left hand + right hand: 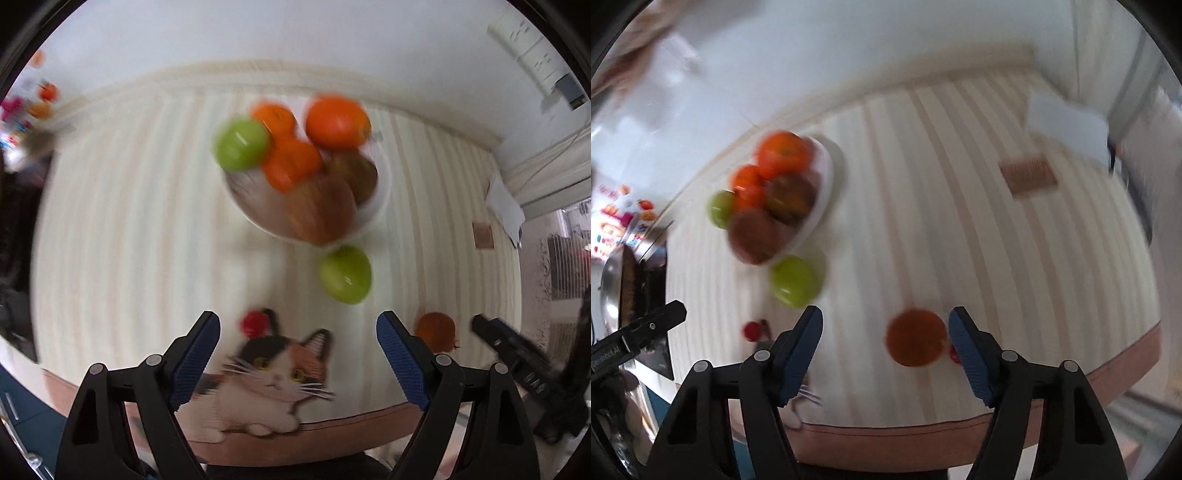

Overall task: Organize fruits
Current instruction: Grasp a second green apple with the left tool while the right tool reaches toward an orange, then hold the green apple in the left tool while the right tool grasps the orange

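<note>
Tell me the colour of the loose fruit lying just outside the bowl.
Green: the apple beside the bowl, clearest in the left wrist view.

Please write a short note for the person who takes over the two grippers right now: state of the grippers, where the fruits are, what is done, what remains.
Left gripper: open, empty, above the cat print at the near edge of the table.
Right gripper: open, empty, the loose orange fruit just ahead, between its fingers, not gripped.
White bowl: already holds oranges, a green apple and brownish fruits.
Left to do: the loose orange fruit and the loose green apple, which lies on the striped tablecloth beside the bowl.
</note>
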### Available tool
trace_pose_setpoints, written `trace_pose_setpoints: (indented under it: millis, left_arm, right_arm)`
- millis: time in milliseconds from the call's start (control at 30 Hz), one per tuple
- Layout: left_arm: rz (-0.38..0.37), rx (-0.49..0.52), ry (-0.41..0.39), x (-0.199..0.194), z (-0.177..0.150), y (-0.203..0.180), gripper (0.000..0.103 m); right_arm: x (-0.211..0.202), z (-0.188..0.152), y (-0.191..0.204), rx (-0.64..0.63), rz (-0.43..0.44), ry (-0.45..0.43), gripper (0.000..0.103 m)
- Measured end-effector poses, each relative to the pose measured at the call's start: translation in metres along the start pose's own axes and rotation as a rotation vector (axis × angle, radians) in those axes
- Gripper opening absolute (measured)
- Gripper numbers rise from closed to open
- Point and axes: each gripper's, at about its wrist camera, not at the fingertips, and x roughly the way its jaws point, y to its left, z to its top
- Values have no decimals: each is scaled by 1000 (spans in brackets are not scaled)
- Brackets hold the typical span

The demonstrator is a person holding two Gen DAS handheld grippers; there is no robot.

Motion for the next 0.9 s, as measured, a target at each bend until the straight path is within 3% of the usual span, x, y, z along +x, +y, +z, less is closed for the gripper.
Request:
trace_pose_setpoints:
  millis: [133,267,467,567,633,767,900]
  left_arm:
    - [-68,-40,127,52,8,-16,87]
    - [-94,-85,172,79,16,-26,86]
    - [-100,-138,169,102,29,-37,83]
    - [-64,-127,143,105,33,-41,52]
    - [-50,-79,113,104,32,-46,52]
    - [3,-12,97,101,23,-49,52]
    - [20,20,118,92,3,-34,52]
  right_arm:
    - [29,-7,-22,57,17,61,74]
    - [45,-10,-30,62,10,94,74]
    - [60,-10,-21,20,-16,119,74]
    - [64,-6,-18,2,-27,124,74]
    - [68,-4,-14,-13,-25,133,73]
    - [73,-3,-5,-53,-24,139,60]
    - [72,-8,8,-107,-35,140,60]
